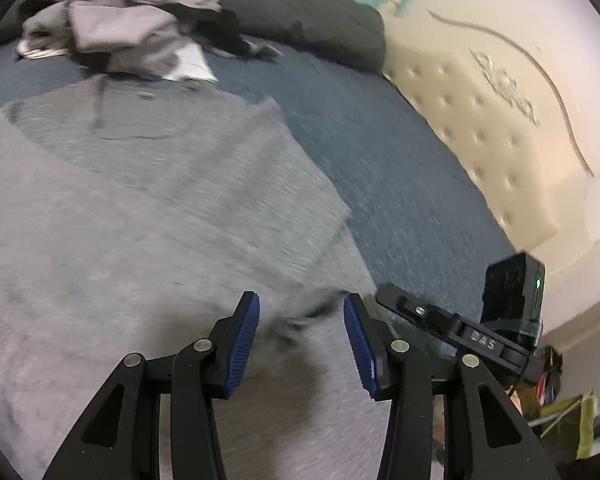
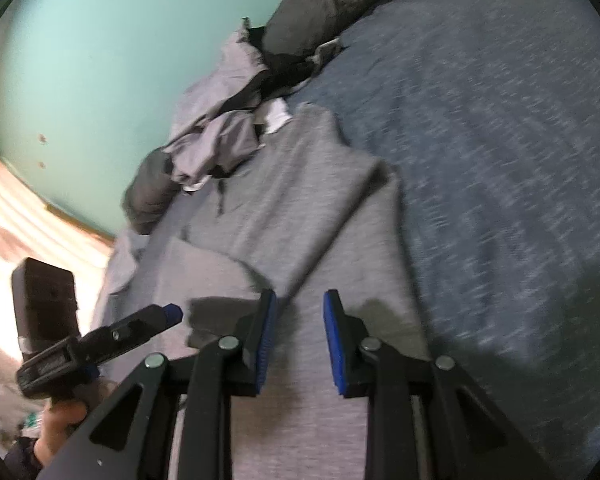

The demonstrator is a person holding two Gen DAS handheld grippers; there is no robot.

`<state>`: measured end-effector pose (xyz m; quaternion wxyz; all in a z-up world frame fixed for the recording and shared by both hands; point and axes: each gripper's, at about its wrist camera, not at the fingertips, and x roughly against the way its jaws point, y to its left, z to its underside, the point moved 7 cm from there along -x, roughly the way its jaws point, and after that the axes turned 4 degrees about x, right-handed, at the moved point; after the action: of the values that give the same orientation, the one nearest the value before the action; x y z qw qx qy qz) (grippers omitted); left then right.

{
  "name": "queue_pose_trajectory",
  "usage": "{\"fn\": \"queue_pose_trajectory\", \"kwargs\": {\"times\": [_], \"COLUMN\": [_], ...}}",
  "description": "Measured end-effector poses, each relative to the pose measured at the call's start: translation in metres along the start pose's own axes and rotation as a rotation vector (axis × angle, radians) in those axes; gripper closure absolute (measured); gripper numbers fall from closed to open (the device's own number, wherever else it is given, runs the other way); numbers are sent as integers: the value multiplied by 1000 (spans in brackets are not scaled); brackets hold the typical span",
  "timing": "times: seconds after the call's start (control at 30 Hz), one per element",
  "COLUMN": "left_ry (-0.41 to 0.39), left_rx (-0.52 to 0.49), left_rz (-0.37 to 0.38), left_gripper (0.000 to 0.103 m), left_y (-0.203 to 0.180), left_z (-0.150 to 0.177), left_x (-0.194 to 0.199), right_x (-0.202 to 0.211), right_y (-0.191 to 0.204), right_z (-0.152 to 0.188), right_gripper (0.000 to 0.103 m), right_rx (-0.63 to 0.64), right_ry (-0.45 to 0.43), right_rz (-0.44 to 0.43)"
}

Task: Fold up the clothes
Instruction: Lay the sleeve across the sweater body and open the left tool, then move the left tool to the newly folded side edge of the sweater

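A grey t-shirt (image 1: 148, 208) lies spread on the blue bed cover (image 1: 400, 184), one sleeve folded in over its body. It also shows in the right wrist view (image 2: 300, 208). My left gripper (image 1: 302, 308) is open and empty, just above the shirt's right edge. My right gripper (image 2: 300, 300) is open and empty above the shirt's lower part. The right gripper's body (image 1: 460, 320) shows at the right of the left wrist view. The left gripper (image 2: 140, 324) shows at the lower left of the right wrist view.
A heap of unfolded grey, black and white clothes (image 1: 140, 16) lies at the far end of the bed by a dark pillow (image 1: 312, 16). A cream tufted headboard (image 1: 500, 120) stands to the right. A green wall (image 2: 100, 60) is behind.
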<state>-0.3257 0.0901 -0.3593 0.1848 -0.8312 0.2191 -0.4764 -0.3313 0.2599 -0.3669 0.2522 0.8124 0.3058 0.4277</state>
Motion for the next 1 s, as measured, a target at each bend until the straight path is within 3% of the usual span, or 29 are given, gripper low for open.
{"fn": "queue_pose_trajectory", "kwargs": {"times": [0.3,0.43,0.6,0.7,0.87,1.0], "left_ry": [-55,-67,-77,-79,-90,-98], "left_rx": [97,138,164,173,200,217], "left_rz": [-118,-188,-269,-296,-326,-343], "left_gripper": [55,55,55,55,55,55], "left_y": [76,119,164,181,204,216], "left_z": [-5,0,4,7,11,13], "left_x": [42,59,76,80,86,91], "right_x": [-13,-20,-28,-34,-57,-69], "right_y": [9,9,10,17,19,21], "right_z": [7,11,8,2,12,16], "right_gripper": [56,55,55,55,55,55], "right_rx": [-27,-42,49,166,264,308], "right_ry": [40,65,93,99,186,207], "right_rz": [-63,-76,39,102,133,153]}}
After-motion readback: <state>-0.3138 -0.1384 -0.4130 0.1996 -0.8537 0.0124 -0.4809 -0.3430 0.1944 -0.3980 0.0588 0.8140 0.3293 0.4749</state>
